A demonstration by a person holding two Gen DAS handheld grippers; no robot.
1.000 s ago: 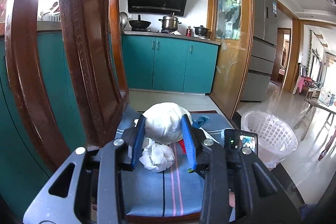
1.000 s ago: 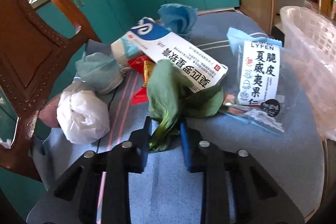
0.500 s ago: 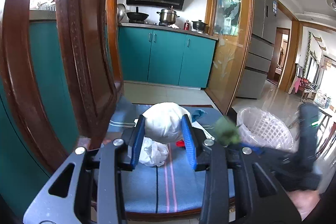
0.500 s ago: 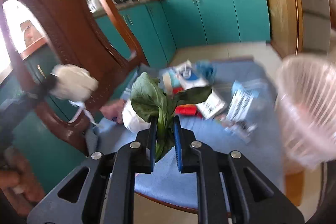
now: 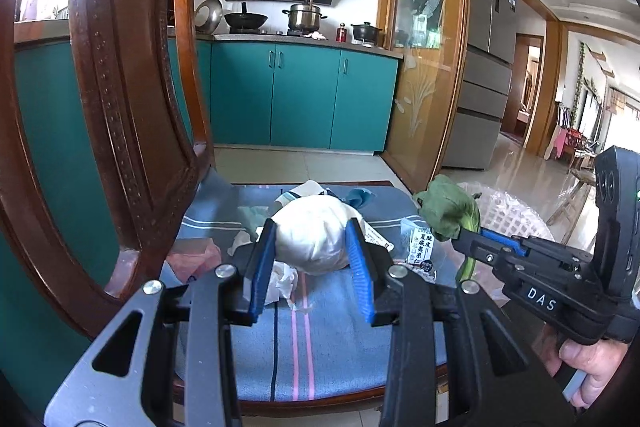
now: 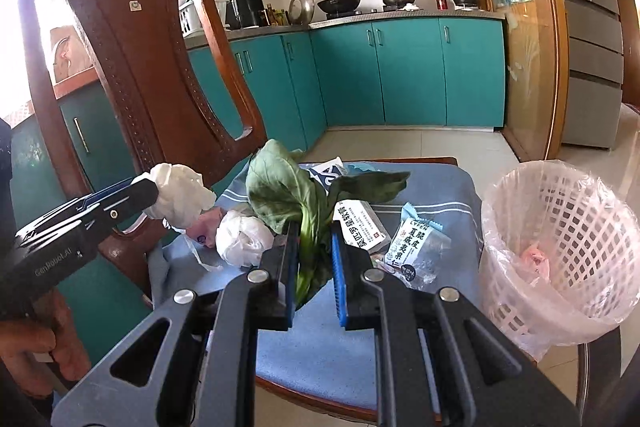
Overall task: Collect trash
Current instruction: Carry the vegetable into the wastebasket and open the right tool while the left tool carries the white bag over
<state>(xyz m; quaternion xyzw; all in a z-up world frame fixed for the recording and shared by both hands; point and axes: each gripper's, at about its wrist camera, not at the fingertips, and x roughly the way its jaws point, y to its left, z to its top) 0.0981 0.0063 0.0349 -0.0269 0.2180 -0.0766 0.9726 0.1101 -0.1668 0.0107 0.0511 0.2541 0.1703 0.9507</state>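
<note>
- Your right gripper (image 6: 313, 259) pinches the pale stalk of a limp, veined green leaf (image 6: 280, 191); the jaws have just narrowed onto it, and the leaf hangs in the air above the chair cushion (image 6: 436, 187), left of the basket.
- Your left gripper (image 5: 312, 259) is clamped part-open around a round, crumpled white wad (image 5: 316, 231), soft like tissue or thin plastic, held clear of the seat.
- Under them, on the blue striped fabric cushion, lie a second white crumpled bag (image 6: 244, 239), a flat cardboard box (image 6: 360, 227) with printed text, a glossy clear snack packet (image 6: 416, 247), a pink scrap (image 6: 206, 233) and a blue wrapper (image 5: 358, 195).
- The white lattice plastic basket (image 6: 568, 227), lined with a thin clear bag, stands at the right of the seat with something pink inside.
- The chair back (image 6: 132, 67) is dark carved wood, glossy.
- Compared with a second ago, the leaf has left the heap on the cushion and is lifted up; your right gripper now shows level with the left in the left camera.
- The wad sits in your left jaws just as before.
</note>
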